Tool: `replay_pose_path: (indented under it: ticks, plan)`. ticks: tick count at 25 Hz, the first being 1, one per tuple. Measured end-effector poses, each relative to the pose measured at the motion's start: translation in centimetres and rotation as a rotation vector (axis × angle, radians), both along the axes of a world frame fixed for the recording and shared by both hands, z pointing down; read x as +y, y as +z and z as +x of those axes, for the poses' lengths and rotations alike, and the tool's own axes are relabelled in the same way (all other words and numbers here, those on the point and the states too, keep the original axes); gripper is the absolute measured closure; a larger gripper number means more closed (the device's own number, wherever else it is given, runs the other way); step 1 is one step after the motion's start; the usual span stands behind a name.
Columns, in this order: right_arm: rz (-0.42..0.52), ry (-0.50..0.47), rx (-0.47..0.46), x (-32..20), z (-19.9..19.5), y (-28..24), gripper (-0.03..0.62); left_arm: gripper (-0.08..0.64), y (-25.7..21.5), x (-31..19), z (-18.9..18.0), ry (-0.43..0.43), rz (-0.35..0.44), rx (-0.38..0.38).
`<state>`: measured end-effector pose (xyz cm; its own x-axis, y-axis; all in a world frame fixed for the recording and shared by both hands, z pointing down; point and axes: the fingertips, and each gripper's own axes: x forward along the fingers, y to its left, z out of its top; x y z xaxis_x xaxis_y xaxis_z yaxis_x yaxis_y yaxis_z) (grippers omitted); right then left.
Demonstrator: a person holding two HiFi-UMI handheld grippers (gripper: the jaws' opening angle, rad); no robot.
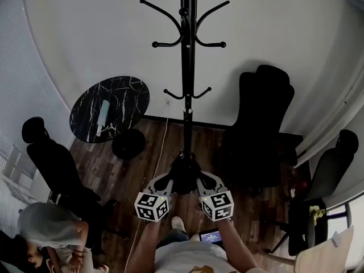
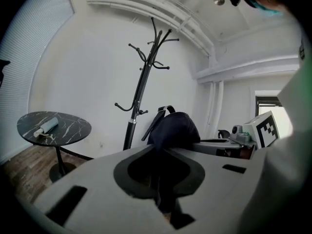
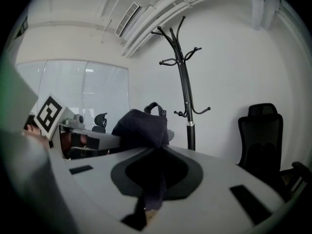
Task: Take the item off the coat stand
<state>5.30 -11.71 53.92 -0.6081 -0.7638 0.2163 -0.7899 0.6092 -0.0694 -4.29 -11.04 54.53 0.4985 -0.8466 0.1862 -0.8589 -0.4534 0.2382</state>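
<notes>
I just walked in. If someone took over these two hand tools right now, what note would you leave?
Left gripper: jaws shut on the dark bag's fabric.
Right gripper: jaws shut on the same bag.
Bag: held between both grippers, apart from the coat stand.
Done: bag is off the stand; all visible hooks bare.
Left: likely just setting the bag down.

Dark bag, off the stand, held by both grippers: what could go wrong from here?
1. The left gripper and right gripper each pinch only a thin fold of the dark bag; the fabric may slip from the fingers.
2. Its strap stands free with the coat stand close ahead, and might snag a lower hook.
</notes>
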Motion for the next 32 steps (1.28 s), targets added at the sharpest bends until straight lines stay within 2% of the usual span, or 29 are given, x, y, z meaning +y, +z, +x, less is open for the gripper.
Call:
replay_pose_path:
  ticks: [12, 32]
  plan:
    - [0.062, 0.018, 0.033, 4.2, 2.0, -1.4, 0.563, 0.529, -1.7, 4.4, 2.1, 0.001, 0.065, 0.012]
    - [0.059, 0.031, 0.033, 4.9, 2.8, -1.2, 0.565, 0.529, -1.6, 4.9, 2.9, 0.012, 0.058, 0.023]
